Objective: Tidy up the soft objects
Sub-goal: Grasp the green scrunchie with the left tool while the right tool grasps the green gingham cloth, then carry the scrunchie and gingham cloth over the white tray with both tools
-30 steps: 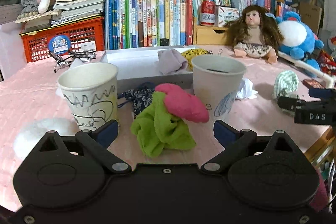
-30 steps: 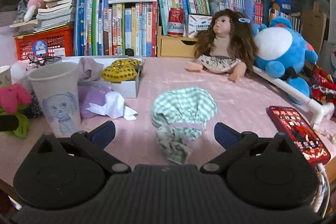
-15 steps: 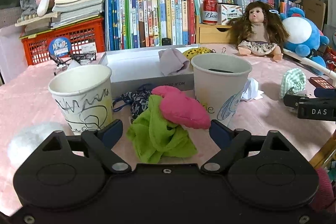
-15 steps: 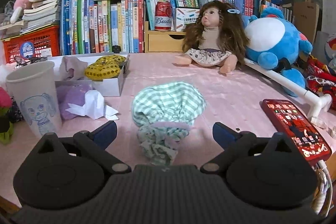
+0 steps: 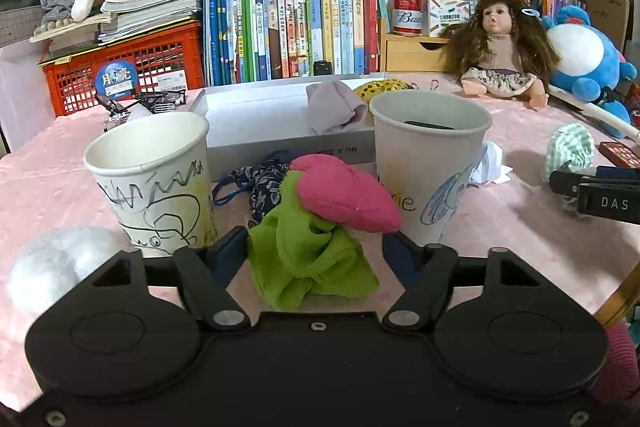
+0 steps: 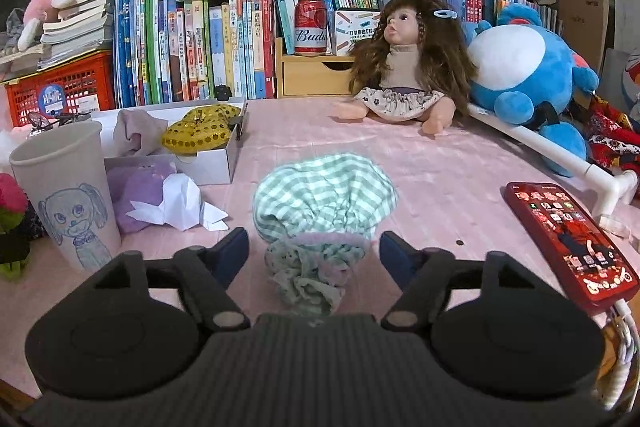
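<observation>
The green cloth [image 5: 310,259] with the pink plush heart [image 5: 344,193] lying on its far edge sits between the fingers of the left gripper [image 5: 315,251], whose jaws stand wide and hold nothing. Just beyond the left finger stands a scribbled paper cup [image 5: 150,179]; beyond the right finger stands a second paper cup [image 5: 430,155]. A white box [image 5: 280,135] lies farther ahead.

The green checked cloth bundle [image 6: 320,205] lies between the spread fingers of the right gripper [image 6: 314,251], its frilled end nearest the tool; nothing is gripped. A red phone [image 6: 568,243] lies to its right.
</observation>
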A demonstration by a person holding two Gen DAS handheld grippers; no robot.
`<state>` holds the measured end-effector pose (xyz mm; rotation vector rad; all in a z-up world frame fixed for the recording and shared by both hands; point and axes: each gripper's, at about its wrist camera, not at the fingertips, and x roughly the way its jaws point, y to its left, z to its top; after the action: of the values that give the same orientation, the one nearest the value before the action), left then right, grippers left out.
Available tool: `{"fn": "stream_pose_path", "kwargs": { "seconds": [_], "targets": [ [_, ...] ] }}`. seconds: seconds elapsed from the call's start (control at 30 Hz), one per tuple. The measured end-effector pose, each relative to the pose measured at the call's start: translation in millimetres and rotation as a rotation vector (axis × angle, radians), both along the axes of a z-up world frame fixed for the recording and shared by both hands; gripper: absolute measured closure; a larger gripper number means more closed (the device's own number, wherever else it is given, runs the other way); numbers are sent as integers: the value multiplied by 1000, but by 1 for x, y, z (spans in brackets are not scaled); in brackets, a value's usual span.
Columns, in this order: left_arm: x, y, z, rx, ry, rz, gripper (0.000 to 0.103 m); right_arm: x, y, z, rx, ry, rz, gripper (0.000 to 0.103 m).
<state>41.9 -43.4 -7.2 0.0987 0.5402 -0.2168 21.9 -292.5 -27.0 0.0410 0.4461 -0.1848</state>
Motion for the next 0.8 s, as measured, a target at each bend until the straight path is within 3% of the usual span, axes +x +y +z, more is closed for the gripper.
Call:
{"fn": "stream_pose_path", "kwargs": {
  "seconds": [0.1,0.2,0.27,0.6,0.8],
  "targets": [
    [1,3,2,-14,1,8,53,0,0,2,7,-2,-5,44],
    [1,5,5,-24,6,10,64,-1,0,3,8,0,-9,55],
    [-1,7,8,-31,0,14,71,-2,0,5,9,-8,-15,57],
    [-12,13,46,-100,-30,-39,73,-5,-2,37,36,-68,13,59],
    [0,24,86,-147,-20,-85,73,8,-9,63,128,-83,57,59]
  ]
}}
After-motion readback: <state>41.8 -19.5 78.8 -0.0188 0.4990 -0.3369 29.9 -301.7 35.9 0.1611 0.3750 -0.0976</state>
